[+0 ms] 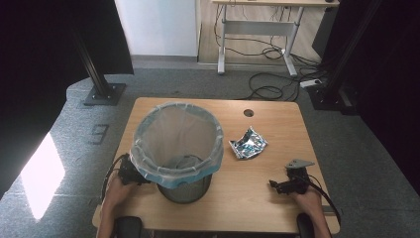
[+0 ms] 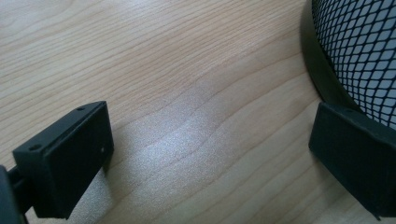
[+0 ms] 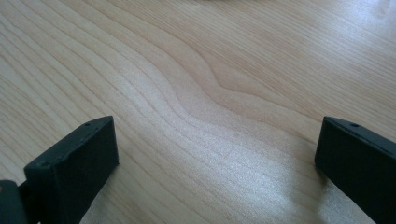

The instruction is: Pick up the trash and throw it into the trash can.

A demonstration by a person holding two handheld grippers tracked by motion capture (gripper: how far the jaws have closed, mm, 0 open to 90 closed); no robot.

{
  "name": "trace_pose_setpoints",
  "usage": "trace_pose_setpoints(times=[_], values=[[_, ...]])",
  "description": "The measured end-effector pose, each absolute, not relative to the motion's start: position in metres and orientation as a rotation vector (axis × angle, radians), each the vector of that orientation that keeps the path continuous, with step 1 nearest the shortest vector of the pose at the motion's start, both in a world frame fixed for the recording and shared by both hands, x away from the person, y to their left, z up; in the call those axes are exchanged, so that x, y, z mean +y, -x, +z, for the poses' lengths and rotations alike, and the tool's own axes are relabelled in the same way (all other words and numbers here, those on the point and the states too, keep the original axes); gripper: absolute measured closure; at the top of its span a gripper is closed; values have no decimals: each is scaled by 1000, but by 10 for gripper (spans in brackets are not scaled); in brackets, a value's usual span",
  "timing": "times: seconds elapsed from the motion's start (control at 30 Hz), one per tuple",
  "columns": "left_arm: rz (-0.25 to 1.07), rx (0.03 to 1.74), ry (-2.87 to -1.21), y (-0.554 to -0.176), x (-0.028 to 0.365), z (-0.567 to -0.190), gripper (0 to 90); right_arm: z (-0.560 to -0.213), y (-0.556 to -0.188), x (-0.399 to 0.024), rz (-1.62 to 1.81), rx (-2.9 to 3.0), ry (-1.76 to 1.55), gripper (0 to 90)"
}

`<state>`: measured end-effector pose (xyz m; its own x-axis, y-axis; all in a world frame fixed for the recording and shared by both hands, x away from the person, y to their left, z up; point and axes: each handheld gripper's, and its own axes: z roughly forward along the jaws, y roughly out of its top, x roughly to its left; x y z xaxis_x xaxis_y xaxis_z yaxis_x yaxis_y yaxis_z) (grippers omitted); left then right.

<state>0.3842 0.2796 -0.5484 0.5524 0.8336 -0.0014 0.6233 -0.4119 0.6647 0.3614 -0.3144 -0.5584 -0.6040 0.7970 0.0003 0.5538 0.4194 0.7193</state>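
A black mesh waste bin [image 1: 184,148] lined with a pale plastic bag stands on the left half of the wooden table [image 1: 267,198]. Its mesh wall [image 2: 359,51] rises at the right of the left gripper view. A crumpled silver and blue wrapper [image 1: 248,143] lies on the table right of the bin. My left gripper [image 1: 130,173] rests low beside the bin's left side, jaws wide apart over bare wood [image 2: 210,144]. My right gripper [image 1: 289,184] rests near the table's front right, open, with only wood grain between its jaws [image 3: 217,158].
A cable hole [image 1: 248,113] is in the table's far edge. Black stand posts [image 1: 96,74] rise left and right beyond the table. A desk frame [image 1: 257,29] and loose cables [image 1: 277,87] lie on the grey carpet behind.
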Motion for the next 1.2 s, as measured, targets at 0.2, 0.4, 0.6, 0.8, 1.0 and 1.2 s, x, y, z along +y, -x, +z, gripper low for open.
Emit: trace_pose_setpoints(times=[0.2, 0.4, 0.6, 0.8, 1.0, 1.2], values=[[440, 1165, -2172, -384, 280, -548, 0, -558, -362, -314, 993, 2339, -1160, 0], [440, 1165, -2172, -384, 280, -548, 0, -558, -362, -314, 993, 2339, -1161, 0], [440, 1165, -2172, -384, 280, -548, 0, -558, -362, -313, 997, 2341, -1160, 0], [440, 1165, -2172, -384, 280, -548, 0, -558, -361, -313, 993, 2340, -1163, 0], [440, 1165, -2172, -384, 280, -548, 0, -555, -361, -311, 976, 2368, -1159, 0], [441, 1171, -2171, -385, 279, -548, 0, -550, -363, -314, 1015, 2347, -1165, 0]])
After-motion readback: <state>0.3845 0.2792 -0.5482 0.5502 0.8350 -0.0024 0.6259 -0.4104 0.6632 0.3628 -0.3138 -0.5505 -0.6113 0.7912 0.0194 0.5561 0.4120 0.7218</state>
